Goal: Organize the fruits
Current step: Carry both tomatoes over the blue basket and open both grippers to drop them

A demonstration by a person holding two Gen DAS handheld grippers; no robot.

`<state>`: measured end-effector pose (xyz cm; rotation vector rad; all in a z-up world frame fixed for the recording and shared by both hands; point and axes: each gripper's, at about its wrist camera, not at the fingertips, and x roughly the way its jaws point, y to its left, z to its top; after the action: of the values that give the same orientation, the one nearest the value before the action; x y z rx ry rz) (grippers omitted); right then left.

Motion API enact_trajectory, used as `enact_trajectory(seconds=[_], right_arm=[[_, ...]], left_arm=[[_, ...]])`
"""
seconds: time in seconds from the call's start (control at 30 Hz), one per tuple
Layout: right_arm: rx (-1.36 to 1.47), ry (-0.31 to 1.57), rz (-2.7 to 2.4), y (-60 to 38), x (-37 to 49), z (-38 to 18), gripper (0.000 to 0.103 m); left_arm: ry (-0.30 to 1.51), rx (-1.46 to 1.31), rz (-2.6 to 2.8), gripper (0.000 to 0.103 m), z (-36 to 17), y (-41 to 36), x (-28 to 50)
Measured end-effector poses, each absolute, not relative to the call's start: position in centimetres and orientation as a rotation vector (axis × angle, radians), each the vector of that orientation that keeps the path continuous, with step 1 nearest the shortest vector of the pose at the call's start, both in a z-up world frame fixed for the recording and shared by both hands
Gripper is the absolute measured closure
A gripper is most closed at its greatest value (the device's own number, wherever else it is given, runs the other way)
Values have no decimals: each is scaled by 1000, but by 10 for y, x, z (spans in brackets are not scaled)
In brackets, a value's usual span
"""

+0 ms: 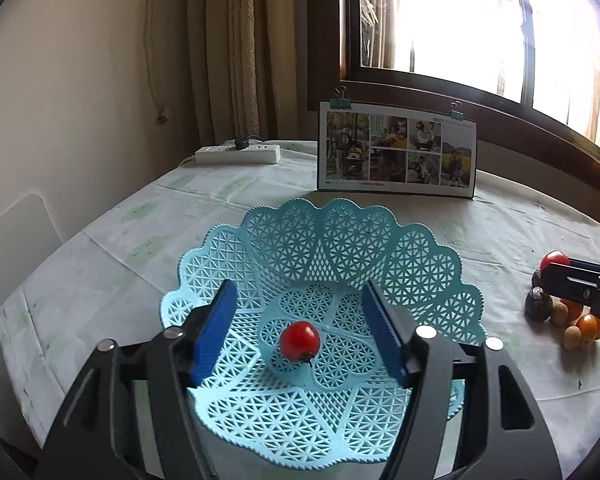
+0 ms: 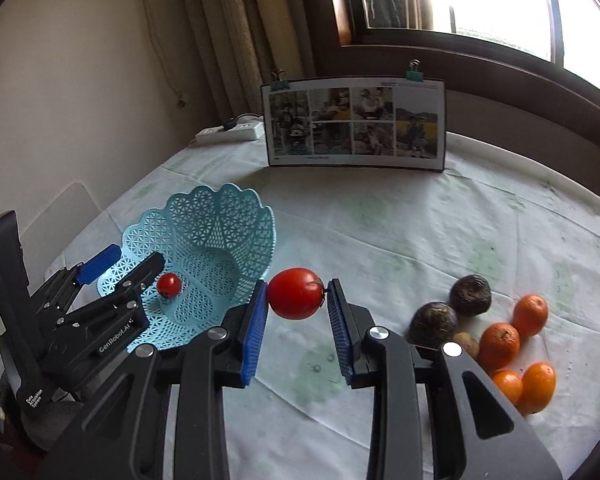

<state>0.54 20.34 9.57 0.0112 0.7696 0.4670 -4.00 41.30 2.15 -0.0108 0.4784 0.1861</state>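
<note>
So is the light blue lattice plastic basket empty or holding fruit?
Holding fruit: one small red tomato lies on the basket floor, under the open left gripper.

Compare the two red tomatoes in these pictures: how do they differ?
The tomato in the basket lies loose on the blue basket floor; the held tomato is clamped in the right hand-held gripper, off the table. The left hand-held gripper is open around the basket one. Both are red, smooth and roundish.
</note>
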Motion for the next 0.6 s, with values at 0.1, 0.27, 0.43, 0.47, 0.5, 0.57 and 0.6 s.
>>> enact_trajectory(seconds=[0.1,0.27,0.43,0.47,0.5,0.57,0.6], right_arm=[[-1,777,498,222,8,95,72],[-17,799,539,244,14,92,72],[-12,829,578,259,19,86,70],[-13,829,577,260,18,86,69],[-12,828,576,260,18,85,66],[-7,826,564,258,17,83,61],[-3,825,558,256,17,83,61]], left_arm=[[474,-23,202,26,22,423,-42],[472,-56,239,25,21,443,-45],[462,-64,248,17,23,449,-50],[462,-64,249,16,23,450,-50],[462,-66,248,15,23,450,-51],[462,-74,245,13,24,450,-50],[461,-75,243,11,25,450,-49]])
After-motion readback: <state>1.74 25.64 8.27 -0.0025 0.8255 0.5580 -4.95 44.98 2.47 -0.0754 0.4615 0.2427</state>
